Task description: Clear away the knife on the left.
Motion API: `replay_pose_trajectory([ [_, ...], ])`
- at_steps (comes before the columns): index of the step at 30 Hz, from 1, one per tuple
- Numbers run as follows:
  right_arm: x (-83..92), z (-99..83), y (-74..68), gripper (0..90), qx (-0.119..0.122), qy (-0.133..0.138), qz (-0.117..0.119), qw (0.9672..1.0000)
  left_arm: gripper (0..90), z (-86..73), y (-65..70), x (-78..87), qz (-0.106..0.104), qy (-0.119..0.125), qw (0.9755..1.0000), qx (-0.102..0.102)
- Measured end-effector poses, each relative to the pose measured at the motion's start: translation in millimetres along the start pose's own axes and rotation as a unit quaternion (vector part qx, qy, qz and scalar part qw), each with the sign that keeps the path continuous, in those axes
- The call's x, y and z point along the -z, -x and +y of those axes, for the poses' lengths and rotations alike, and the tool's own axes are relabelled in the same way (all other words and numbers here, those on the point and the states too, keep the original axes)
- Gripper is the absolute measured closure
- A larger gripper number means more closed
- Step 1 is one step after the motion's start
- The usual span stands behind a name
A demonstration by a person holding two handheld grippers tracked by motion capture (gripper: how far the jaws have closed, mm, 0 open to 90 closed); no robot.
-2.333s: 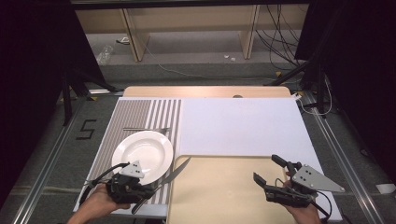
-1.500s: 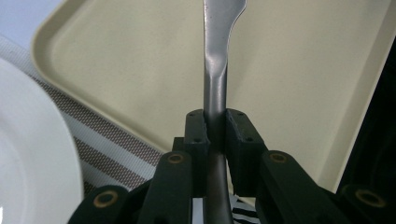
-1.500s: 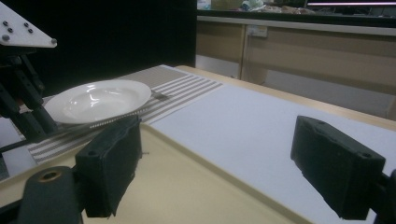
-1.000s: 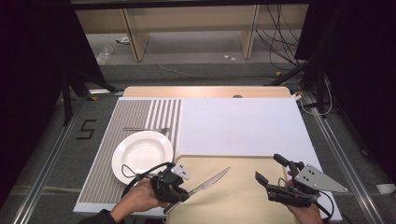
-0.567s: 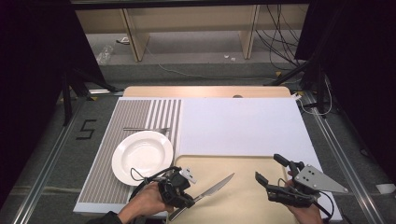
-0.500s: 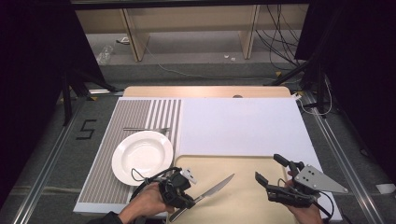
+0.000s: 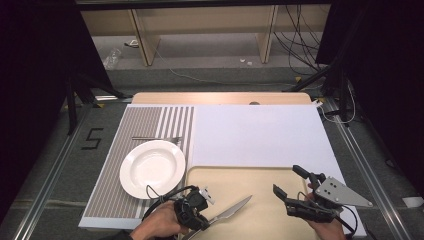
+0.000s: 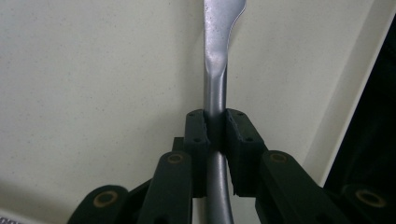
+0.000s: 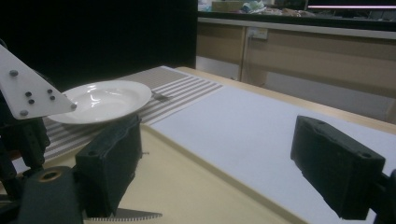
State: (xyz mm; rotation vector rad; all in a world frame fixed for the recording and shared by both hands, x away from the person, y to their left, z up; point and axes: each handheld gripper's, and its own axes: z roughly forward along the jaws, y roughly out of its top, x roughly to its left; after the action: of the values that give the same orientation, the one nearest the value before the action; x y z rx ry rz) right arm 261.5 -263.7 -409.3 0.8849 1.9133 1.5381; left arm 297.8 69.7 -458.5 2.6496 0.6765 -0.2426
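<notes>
My left gripper point(image 7: 197, 214) is shut on the handle of a silver table knife point(image 7: 232, 212). The serrated blade points right, low over the beige tray point(image 7: 220, 176). In the left gripper view the jaws point(image 8: 215, 126) clamp the knife point(image 8: 215, 51) just behind the blade. My right gripper point(image 7: 288, 181) rests at the tray's right end, open and holding nothing. In the right gripper view its pads point(image 9: 112, 158) stand far apart, with the knife's edge point(image 9: 126, 215) at the bottom. A white plate point(image 7: 152, 167) and a fork point(image 7: 155, 138) lie on the striped mat point(image 7: 145, 122).
A white mat point(image 7: 255, 135) covers the table's right half behind the tray. The tray has a raised rim point(image 9: 187, 154). The table's front edge is close to both hands. Beyond the far edge are wooden shelf legs and cables on the floor.
My left gripper has carried the knife from beside the plate rightward over the tray, then slightly lower and nearer the front edge. The right gripper has stayed put.
</notes>
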Motion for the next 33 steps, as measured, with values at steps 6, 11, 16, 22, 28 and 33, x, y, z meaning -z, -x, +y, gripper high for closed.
replay_pose_trajectory([
  [6, -0.5, 0.0, -0.8, 17.3, 0.004, -0.002, 0.002, 1.0, 79.0, -0.5, 0.5, -4.0, 0.0, -0.006, 1.0, 0.002],
  [11, -0.9, -0.2, -0.8, 17.3, 0.001, 0.0, 0.004, 1.0, 75.6, -0.5, 2.2, -2.1, -0.001, -0.009, 0.9999, -0.007],
  [16, -0.8, -0.2, -0.9, 17.3, 0.001, -0.004, 0.006, 1.0, 53.3, 2.9, 7.0, 7.3, 0.012, 0.035, 0.9992, -0.016],
  [22, -1.3, -0.5, -0.7, 17.3, 0.001, -0.003, 0.007, 1.0, 40.3, 6.6, 12.5, 11.0, 0.027, 0.069, 0.9965, -0.038],
  [28, -1.6, -0.7, -0.6, 17.3, 0.0, -0.002, 0.007, 1.0, 36.0, 11.0, 17.0, 6.7, 0.027, 0.083, 0.9946, -0.055],
  [33, -1.8, -0.8, -0.7, 17.3, 0.0, -0.004, 0.007, 1.0, 59.8, 14.4, 19.5, 4.9, 0.024, 0.103, 0.9917, -0.073],
])
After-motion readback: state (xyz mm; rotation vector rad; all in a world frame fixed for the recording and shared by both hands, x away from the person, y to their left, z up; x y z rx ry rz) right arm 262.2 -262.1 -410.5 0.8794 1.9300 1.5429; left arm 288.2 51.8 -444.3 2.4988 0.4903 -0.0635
